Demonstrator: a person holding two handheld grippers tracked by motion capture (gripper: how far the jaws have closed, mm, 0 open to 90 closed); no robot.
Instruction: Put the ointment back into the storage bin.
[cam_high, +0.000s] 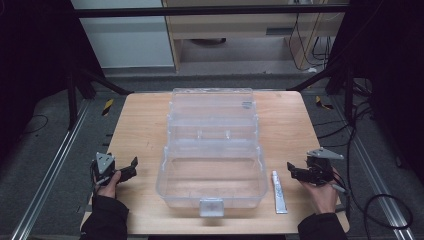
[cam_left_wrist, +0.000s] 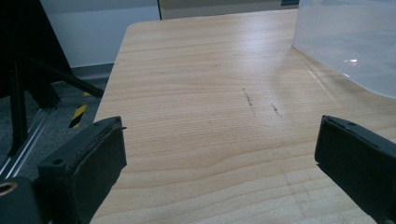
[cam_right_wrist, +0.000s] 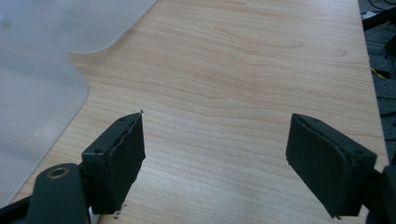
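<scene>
high view: left gripper (cam_high: 121, 172) & right gripper (cam_high: 299, 173) held low at table edges, jaws spread, empty; 1 clear plastic hinged box (cam_high: 212, 150) open mid-table; 1 white tube (cam_high: 279, 192) just right of it | left gripper view: jaws apart over light wooden table (cam_left_wrist: 205, 93), box corner cut off | right gripper view: jaws apart, box edge blurred.

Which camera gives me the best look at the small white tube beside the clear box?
The high view: the tube lies whole on the table, just right of the clear box. The two gripper views show bare wood and parts of the box, so they don't help with the tube.
</scene>
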